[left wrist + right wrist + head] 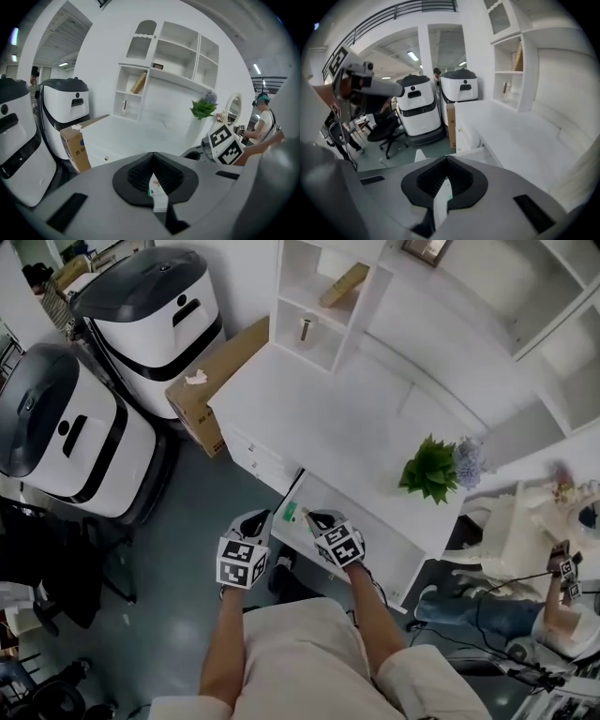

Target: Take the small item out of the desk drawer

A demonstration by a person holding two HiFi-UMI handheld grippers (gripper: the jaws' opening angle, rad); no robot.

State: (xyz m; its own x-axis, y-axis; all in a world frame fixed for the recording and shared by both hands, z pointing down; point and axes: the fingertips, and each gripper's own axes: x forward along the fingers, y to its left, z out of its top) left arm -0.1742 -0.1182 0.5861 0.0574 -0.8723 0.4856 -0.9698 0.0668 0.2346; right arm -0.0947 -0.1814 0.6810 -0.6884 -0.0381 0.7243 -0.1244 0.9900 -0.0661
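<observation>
The person stands at the front of the white desk (328, 409), where the drawer (302, 486) is pulled out. Both grippers hover at its near end, left gripper (258, 519) and right gripper (319, 518) a hand's width apart. A small green-and-white item (291, 513) shows between their tips; I cannot tell from here which one holds it. In the left gripper view the left gripper (157, 180) is shut on a small white packet (157, 188) with green print. In the right gripper view the right gripper (445, 185) is shut on a thin white strip (439, 201) with a green edge.
A potted plant (431, 468) stands on the desk's right part. A cardboard box (211, 381) and two large white-and-black machines (150, 315) (56, 427) stand left of the desk. White shelves (319, 306) rise at the back. A person (525, 615) sits at the right.
</observation>
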